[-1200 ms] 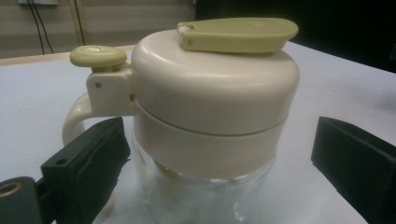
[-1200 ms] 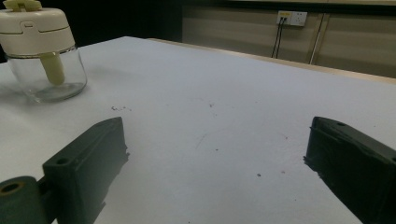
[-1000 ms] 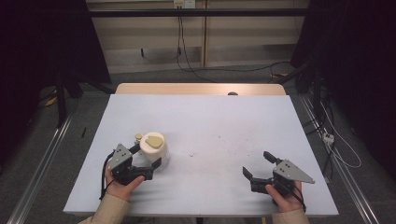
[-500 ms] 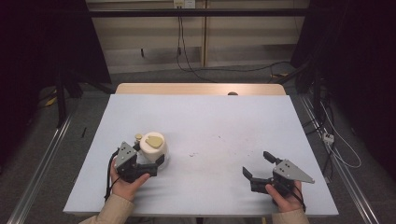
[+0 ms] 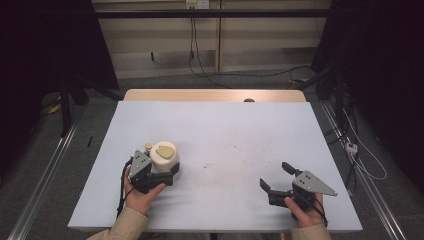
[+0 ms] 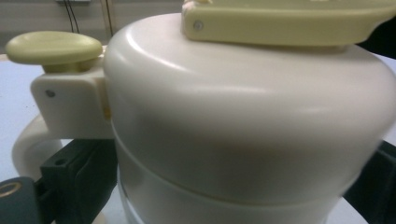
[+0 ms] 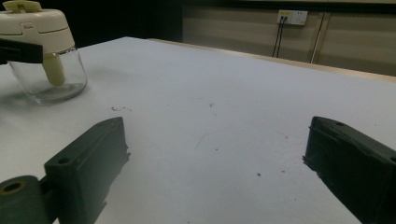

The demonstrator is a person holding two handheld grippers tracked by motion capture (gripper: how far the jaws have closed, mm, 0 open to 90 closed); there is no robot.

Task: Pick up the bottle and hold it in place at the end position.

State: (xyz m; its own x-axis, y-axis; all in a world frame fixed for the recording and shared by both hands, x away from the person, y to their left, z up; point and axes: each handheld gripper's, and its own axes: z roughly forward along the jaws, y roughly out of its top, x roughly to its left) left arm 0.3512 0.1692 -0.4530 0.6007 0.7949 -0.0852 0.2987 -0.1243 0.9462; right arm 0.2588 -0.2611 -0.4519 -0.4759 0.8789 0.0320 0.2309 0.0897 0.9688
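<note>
The left gripper (image 5: 159, 172) has moved forward over the last second and now sits with its jaws on either side of the glass jar (image 5: 164, 159), which stands on the table (image 5: 225, 130) at its near-left part. A second ago the gripper was just short of the jar; now, in the left gripper view, the jar's cream lid (image 6: 243, 116) is right up against the camera, with one black jaw beside it at lower left and the other dark at the right edge. Whether the jaws already press on the jar or only bracket it, I cannot tell. The pale yellow-green flap (image 6: 285, 21) lies on top of the lid, and a round button (image 6: 53, 46) of the same colour sits above the handle. In the right gripper view the jar (image 7: 44, 56) shows a clear glass body, upright and well apart from the right gripper (image 5: 280, 181). That one has not moved; its jaws are spread wide and hold nothing. The approach looks finished, so closing on the jar seems the step in hand.
</note>
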